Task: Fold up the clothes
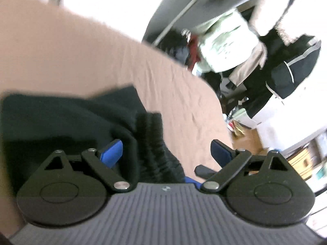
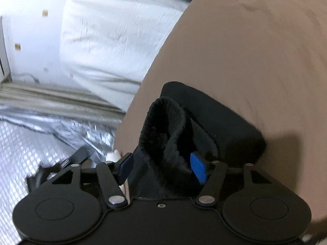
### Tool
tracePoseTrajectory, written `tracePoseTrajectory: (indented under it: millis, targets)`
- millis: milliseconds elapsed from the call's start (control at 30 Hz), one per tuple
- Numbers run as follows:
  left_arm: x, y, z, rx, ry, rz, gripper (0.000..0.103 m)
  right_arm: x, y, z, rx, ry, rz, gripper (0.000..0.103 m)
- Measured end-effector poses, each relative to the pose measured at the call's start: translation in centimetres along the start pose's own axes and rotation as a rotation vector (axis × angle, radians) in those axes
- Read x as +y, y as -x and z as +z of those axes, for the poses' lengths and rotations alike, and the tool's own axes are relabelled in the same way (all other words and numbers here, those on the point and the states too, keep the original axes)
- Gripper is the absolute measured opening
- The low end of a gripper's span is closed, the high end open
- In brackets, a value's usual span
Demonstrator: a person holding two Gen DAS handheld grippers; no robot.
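A black garment (image 1: 61, 118) lies bunched on the tan bed sheet (image 1: 81, 51). In the left wrist view its ribbed cuff (image 1: 151, 143) runs up between the jaws of my left gripper (image 1: 166, 152), which stands wide open, with both blue pads (image 1: 112, 151) clear of the cloth. In the right wrist view the same garment (image 2: 224, 122) sits as a folded block on the sheet (image 2: 255, 51). A ribbed cuff (image 2: 163, 126) loops up between the jaws of my right gripper (image 2: 163, 167). Its jaws are open and the pads (image 2: 199, 168) are not squeezing the cuff.
Off the bed's far edge, a heap of clothes and bags (image 1: 224, 40) and a black bag (image 1: 292, 69) crowd the floor. White bedding (image 2: 106, 36) and a silver quilted mat (image 2: 40, 143) lie beside the bed's left edge.
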State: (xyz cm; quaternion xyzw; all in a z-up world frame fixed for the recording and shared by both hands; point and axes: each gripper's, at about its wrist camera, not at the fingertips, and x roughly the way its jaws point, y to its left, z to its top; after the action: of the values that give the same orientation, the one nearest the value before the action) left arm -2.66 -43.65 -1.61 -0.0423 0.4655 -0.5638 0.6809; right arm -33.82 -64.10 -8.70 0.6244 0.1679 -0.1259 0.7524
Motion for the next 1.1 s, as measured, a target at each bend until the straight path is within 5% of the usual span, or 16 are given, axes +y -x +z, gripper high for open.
tracePoseTrajectory:
  millis: [233,400,467,600,667,767,933,1033,1100]
  targets:
    - [5.1,6.2,-6.1,-0.028,-0.150,0.296,0.094,-0.4,2.3,-1.9,0.008,0.036,-0.087,0.068]
    - [9.2,6.0,-11.2,-0.012,-0.065,0.268,0.094,0.0,-1.7,-2.9,0.157,0.072,-0.140,0.068]
    - [10.2,6.0,-12.1,-0.010,-0.010,0.243,0.094,-0.3,-3.0,-2.6,0.158,0.065,-0.173,0.071]
    - [9.8,5.3,-11.7,-0.012,-0.061,0.256,0.094,-0.4,-4.5,-2.4,0.135,0.133,-0.233,0.072]
    - [9.5,5.1,-11.6,-0.020,-0.086,0.272,0.094,0.5,-4.6,-2.9,0.114,0.233,-0.264,0.047]
    - [9.5,5.3,-12.1,-0.016,-0.086,0.272,0.094,3.5,-3.4,-4.8,0.021,0.511,-0.325,0.024]
    - [8.6,5.8,-12.7,-0.006,-0.125,0.265,0.094,7.6,-0.4,-7.2,-0.217,0.800,-0.373,0.020]
    - [8.0,4.3,-13.5,0.126,-0.217,0.323,0.096,6.0,-1.3,-4.3,-0.190,0.681,-0.513,0.026]
    - [8.3,2.5,-14.5,0.193,-0.221,0.373,0.098,2.2,-2.4,-0.8,-0.089,0.456,-0.561,0.026]
